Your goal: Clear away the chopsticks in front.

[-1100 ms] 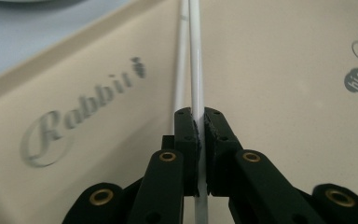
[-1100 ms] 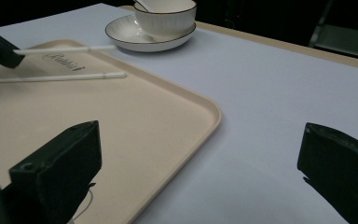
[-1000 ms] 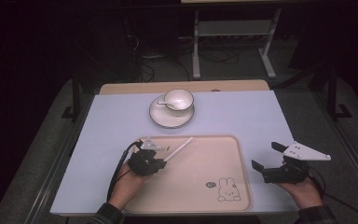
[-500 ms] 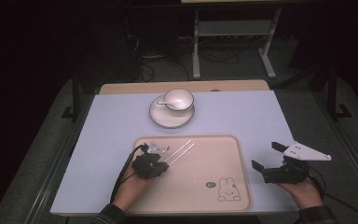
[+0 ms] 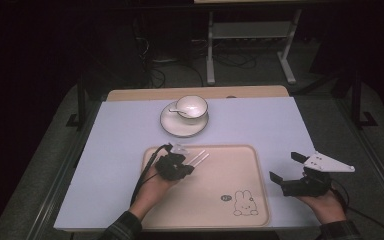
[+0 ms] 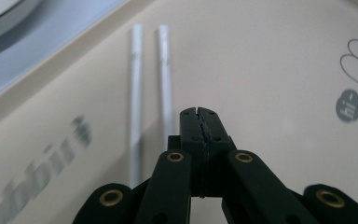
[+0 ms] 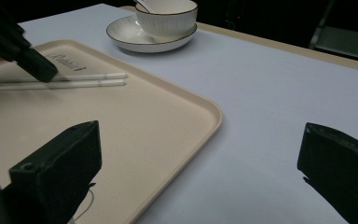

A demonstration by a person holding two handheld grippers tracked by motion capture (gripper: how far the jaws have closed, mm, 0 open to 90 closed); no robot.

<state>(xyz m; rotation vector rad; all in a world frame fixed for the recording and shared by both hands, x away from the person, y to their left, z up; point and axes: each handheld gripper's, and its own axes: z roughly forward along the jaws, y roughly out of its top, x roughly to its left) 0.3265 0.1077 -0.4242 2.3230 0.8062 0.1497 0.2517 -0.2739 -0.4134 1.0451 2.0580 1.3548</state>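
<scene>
- Left gripper (image 6: 199, 112): jaws pressed together, empty, over the beige plastic tray (image 5: 240, 165); two white slender chopsticks (image 6: 150, 84) lie just beside its tip.
- Right gripper (image 5: 286, 167): jaws spread wide, beside the tray's edge.

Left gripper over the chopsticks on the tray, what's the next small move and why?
Probably open the left gripper and lower it over both chopsticks. Its jaws look pressed together with nothing between them, and the pair lies flat on the tray, side by side just past the tips. The right gripper waits open off the tray.
</scene>
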